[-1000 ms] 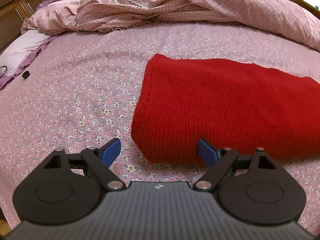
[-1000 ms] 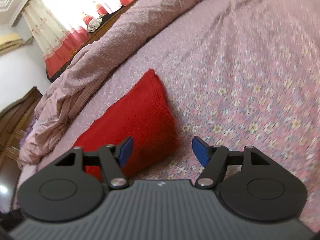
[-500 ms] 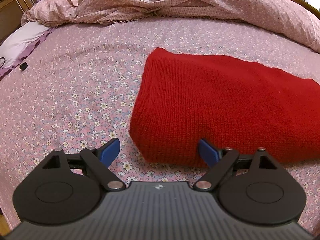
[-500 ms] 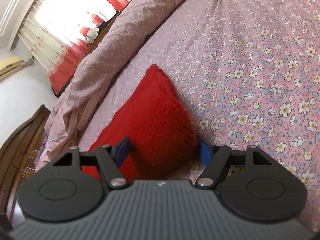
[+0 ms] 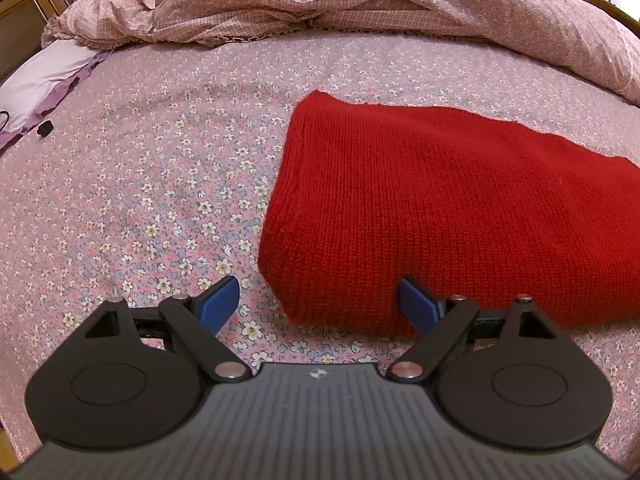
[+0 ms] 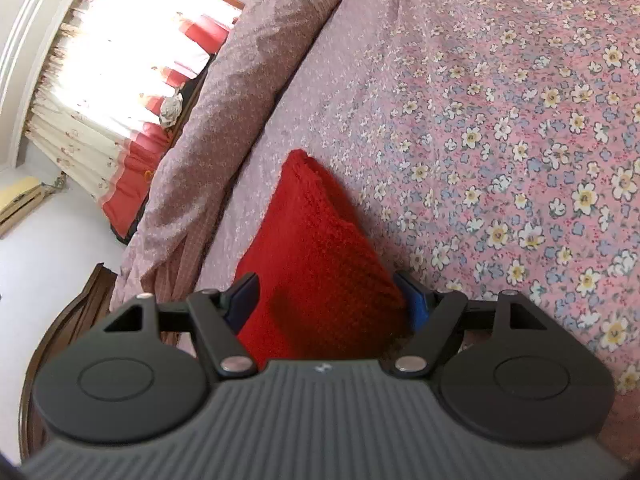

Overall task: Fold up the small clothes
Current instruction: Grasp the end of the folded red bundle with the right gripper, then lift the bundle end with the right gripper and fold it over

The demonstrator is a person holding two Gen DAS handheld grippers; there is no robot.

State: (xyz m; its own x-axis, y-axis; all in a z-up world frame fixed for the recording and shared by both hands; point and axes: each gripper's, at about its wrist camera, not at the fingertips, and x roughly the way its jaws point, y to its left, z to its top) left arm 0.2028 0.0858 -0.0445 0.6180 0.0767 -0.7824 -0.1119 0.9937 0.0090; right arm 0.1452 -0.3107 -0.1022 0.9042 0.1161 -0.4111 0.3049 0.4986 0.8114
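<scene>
Red knit garment [image 5: 452, 216] folded flat on floral bed sheet [image 5: 160, 184]; right end cut off by frame. Left claw [image 5: 318, 300] released, straddling near-left corner. Right claw [image 6: 330, 300] spread wide around other end of garment [image 6: 316, 256]; contact with fingers hard to judge. Rumpled duvet [image 5: 360, 4] behind.

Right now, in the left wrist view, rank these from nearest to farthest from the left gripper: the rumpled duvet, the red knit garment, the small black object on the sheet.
1. red knit garment: its near corner sits between the open jaws of the left gripper, right of centre.
2. small black object: far left, on the sheet.
3. rumpled duvet: across the back.
</scene>
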